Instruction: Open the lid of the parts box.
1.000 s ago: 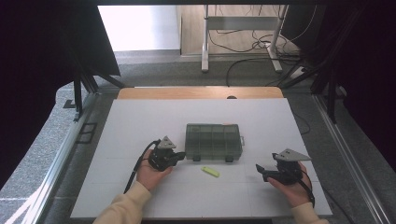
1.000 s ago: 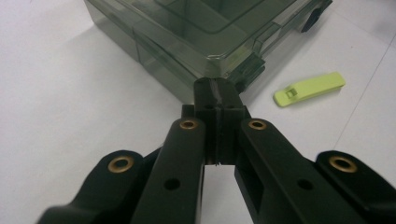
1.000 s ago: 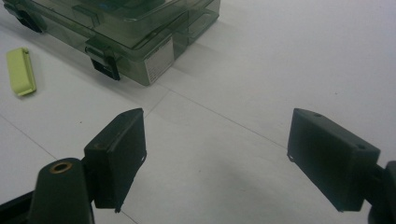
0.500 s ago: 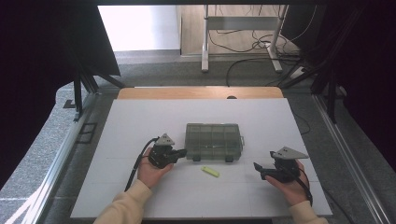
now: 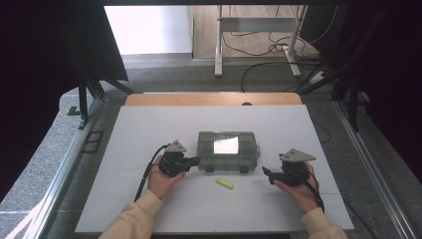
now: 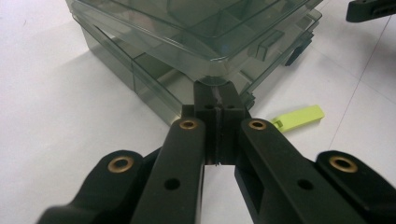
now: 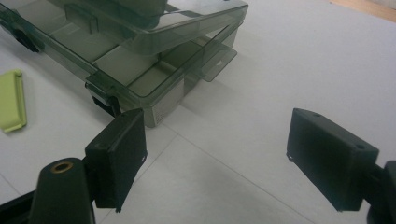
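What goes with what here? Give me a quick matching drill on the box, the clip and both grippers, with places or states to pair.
Things:
1. left gripper
2. right gripper
3. box
4. clip

States:
A. yellow-green, lying flat on the table in front of the box
B. jaws wide apart, nothing between them
C. smoky see-through plastic with compartments
D. jaws together, tips at the box's left end

Pairs: 1-D, 2-B, 3-C, 4-A
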The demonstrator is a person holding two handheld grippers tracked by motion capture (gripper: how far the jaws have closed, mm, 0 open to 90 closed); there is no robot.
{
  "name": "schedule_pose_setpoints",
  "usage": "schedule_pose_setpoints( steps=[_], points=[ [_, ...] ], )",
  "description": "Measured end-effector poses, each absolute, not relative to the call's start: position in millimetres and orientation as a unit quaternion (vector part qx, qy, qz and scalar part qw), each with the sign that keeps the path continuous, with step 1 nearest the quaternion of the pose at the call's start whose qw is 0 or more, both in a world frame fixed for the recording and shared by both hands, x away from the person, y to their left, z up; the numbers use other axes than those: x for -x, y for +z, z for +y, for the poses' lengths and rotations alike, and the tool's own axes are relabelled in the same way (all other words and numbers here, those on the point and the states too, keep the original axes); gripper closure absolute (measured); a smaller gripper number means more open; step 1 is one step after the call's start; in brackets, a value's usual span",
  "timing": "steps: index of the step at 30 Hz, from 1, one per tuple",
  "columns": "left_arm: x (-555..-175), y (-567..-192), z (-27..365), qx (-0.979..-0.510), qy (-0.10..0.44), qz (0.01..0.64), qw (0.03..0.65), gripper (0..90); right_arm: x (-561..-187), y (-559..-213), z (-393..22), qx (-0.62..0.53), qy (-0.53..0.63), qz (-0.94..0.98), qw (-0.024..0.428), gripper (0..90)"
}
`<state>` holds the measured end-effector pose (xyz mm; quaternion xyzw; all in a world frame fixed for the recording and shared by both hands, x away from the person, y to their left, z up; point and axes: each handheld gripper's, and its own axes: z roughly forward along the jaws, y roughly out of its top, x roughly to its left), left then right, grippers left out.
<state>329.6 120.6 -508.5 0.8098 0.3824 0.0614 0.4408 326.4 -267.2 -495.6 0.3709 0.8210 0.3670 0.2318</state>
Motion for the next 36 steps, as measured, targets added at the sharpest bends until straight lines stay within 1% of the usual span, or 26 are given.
schedule_pose_setpoints(
  steps=[16,22,36],
  points=[
    [-332,-505,119,-0.804,0.061,0.381,0.452,90.0,-342,-494,-251,-0.352,0.362,0.832,0.230,20.7],
    [-335,-502,119,-0.801,0.060,0.382,0.458,90.0,-352,-492,-241,-0.339,0.367,0.831,0.244,21.6],
    [-338,-497,119,-0.795,0.060,0.383,0.466,90.0,-367,-489,-232,-0.319,0.375,0.826,0.273,25.3]
  ],
)
